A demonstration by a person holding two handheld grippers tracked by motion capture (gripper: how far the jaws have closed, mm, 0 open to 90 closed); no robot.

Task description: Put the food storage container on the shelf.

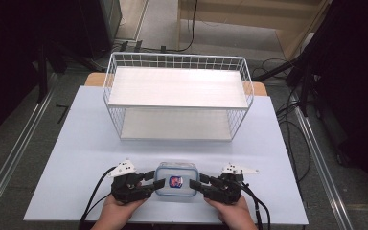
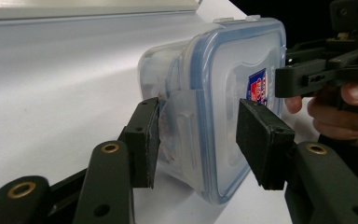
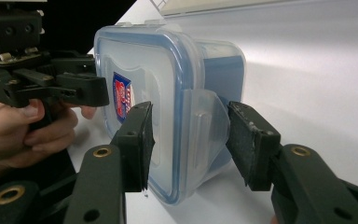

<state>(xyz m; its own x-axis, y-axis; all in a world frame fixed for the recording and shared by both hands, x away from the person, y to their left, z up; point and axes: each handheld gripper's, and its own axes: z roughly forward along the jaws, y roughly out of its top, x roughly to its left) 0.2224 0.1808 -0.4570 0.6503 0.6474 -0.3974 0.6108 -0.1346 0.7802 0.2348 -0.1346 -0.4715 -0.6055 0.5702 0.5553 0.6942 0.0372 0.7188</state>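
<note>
Clear plastic container (image 1: 176,179) with blue-sealed lid and red-blue sticker (image 1: 175,181), print too small to read, sitting at near edge of white table (image 1: 76,158), well in front of white wire shelf rack (image 1: 177,93). Left gripper (image 1: 156,180) pinched on the left side latch (image 2: 179,126), one pad under the flap and one on the lid. Right gripper (image 1: 196,183) half open, straddling the right side latch (image 3: 204,123), pads close but contact not clear.

Clear lidded container (image 1: 176,179), blue seal, red-blue label, flat on table's near edge, seemingly empty.
</note>
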